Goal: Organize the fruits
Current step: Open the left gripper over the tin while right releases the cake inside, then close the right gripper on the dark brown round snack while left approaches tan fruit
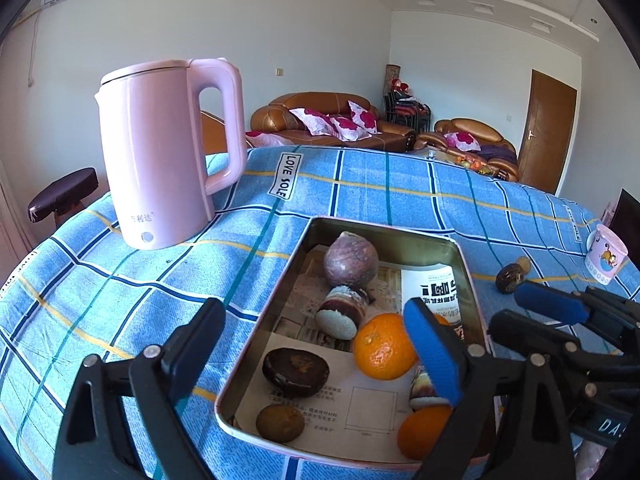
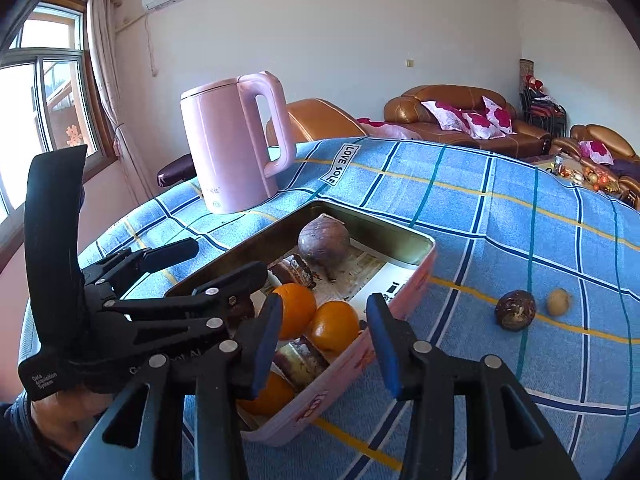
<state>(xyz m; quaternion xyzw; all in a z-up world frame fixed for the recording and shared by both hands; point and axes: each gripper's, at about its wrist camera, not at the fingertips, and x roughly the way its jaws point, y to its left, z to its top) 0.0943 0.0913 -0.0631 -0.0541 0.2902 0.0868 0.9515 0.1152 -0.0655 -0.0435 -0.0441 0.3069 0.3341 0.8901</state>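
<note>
Holding oranges [image 1: 382, 346]: paper-lined tin [image 1: 460, 256]

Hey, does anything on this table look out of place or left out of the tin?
Yes. Two pieces lie loose on the blue checked tablecloth, right of the pink metal tin: a dark brown wrinkled round fruit and a small tan one. The other fruit is inside.
</note>
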